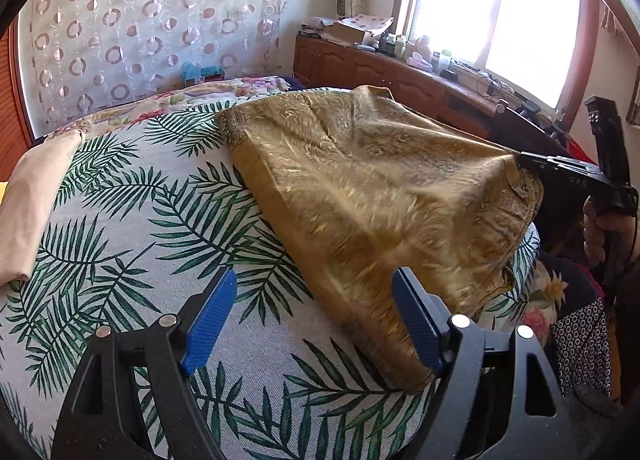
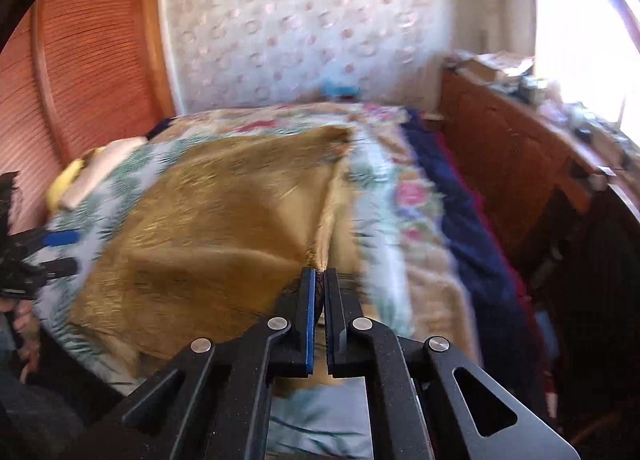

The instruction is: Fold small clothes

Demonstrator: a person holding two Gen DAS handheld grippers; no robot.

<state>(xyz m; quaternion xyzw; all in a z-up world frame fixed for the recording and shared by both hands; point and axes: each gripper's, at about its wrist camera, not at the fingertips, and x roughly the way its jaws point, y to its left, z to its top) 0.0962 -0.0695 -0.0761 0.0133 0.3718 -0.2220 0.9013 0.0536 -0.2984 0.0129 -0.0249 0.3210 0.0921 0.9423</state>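
A golden patterned cloth [image 1: 360, 180] lies spread on a leaf-print cover [image 1: 132, 220] on the bed. My left gripper [image 1: 312, 296] is open and empty, just above the cover at the cloth's near left edge. My right gripper [image 2: 319, 274] is shut on the cloth's near right corner [image 2: 320, 256] and holds it lifted. In the left wrist view the right gripper [image 1: 524, 158] pinches that corner at the right. The cloth [image 2: 208, 228] fills the middle of the right wrist view, where the left gripper [image 2: 64, 252] shows at the left edge.
A folded beige garment [image 1: 32, 196] lies at the cover's left edge. A floral blanket [image 2: 412, 196] and a dark blue blanket [image 2: 460, 204] cover the bed's right side. A wooden cabinet [image 1: 360, 64] with clutter runs under the window. A slatted wooden door [image 2: 80, 60] stands at left.
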